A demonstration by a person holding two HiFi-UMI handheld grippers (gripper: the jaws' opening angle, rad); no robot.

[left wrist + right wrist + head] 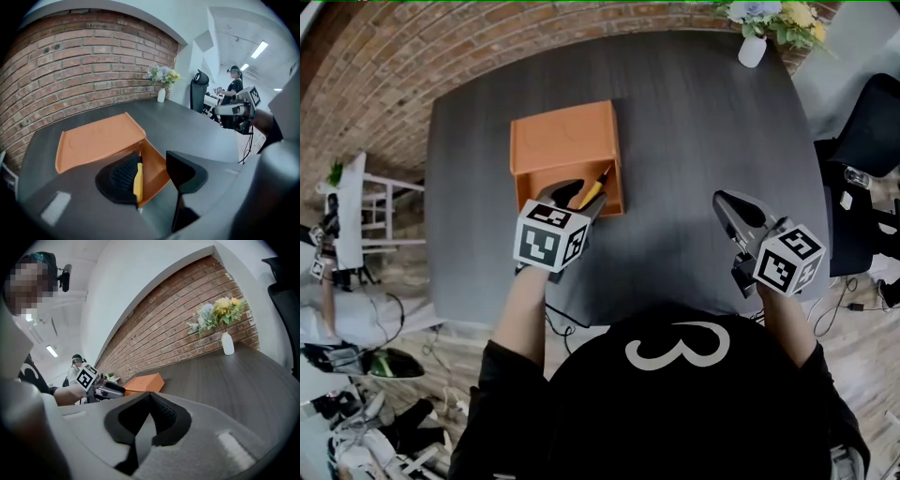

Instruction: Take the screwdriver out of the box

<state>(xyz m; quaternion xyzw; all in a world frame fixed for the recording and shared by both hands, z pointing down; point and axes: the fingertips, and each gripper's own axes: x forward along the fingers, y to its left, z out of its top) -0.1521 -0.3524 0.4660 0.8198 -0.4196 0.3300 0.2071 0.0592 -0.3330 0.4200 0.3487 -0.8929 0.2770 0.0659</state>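
Note:
An orange box (565,134) sits on the dark table with its lid (96,140) folded back flat. In the open compartment lies a screwdriver (596,187) with a yellow handle (138,180). My left gripper (579,195) points down into that compartment with its jaws open. The handle rests against the left pad (123,174), and the right jaw stands well apart from it. My right gripper (739,217) hovers over bare table to the right of the box. It (150,400) is shut with nothing in it.
A white vase of flowers (752,47) stands at the table's far right corner. A black chair (870,139) is beside the right edge. White furniture (358,217) and cables crowd the floor on the left. Another person (234,89) stands further back in the room.

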